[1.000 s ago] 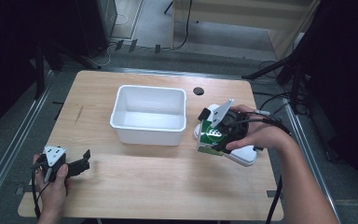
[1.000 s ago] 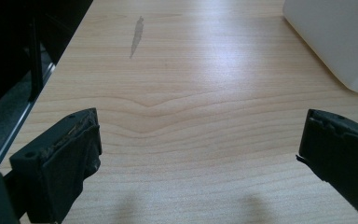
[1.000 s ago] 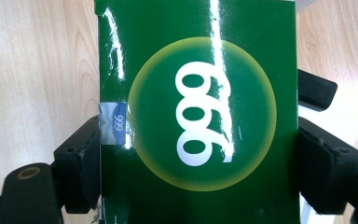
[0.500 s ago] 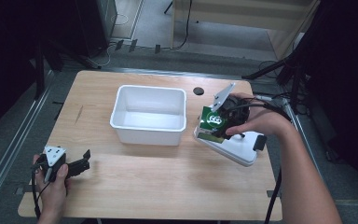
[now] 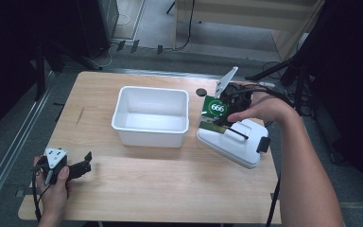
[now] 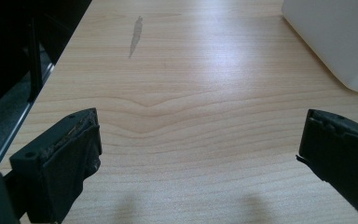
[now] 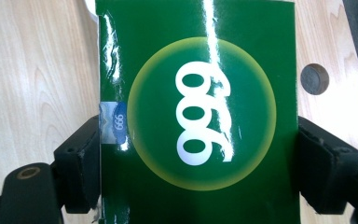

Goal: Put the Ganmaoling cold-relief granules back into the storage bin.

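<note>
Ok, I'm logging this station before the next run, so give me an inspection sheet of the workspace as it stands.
Surface: wooden table, a grey streak near its left edge, a round hole beyond the bin.
Job's things: green 666 box held above the white lid; open white bin, nothing seen inside.
Clutter: nothing seen.
Grippers: right gripper with jaws shut on the box's sides; left gripper open, low at the table's near left corner.
Cables: dark cable hanging off the table's right edge; more on the floor beyond.
Surroundings: dark stands, grey floor.
</note>
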Demonstrator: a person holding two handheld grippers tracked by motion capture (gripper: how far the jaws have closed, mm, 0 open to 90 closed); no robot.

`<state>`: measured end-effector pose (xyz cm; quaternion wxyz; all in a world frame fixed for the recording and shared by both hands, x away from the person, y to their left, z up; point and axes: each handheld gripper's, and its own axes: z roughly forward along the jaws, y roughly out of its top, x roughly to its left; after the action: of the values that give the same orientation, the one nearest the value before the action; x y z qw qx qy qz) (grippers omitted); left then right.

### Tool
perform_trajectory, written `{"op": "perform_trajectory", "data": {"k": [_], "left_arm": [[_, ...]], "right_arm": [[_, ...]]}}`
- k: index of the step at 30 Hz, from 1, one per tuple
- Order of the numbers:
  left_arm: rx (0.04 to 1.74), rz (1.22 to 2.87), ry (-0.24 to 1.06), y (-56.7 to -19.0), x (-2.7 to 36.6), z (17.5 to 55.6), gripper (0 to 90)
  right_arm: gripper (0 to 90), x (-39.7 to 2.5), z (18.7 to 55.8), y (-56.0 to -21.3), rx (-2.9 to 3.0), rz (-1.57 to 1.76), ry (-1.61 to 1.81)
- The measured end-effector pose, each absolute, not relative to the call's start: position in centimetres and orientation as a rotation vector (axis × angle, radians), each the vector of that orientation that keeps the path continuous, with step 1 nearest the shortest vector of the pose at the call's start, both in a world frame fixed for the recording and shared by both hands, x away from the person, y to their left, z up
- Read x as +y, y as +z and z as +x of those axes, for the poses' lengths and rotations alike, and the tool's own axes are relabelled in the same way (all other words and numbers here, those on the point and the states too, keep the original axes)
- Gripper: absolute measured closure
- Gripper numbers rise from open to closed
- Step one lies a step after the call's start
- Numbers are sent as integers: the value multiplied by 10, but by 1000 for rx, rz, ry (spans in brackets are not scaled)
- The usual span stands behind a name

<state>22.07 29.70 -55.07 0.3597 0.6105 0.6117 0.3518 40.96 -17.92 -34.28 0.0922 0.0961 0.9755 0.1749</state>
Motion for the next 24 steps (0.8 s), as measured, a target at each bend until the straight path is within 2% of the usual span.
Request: {"op": "perform_trajectory", "data": {"k": [24], "left_arm": [[1574, 1576, 901, -551, 297, 221, 0]], "right_arm": [[166, -139, 429, -317, 2884, 205, 530]]}}
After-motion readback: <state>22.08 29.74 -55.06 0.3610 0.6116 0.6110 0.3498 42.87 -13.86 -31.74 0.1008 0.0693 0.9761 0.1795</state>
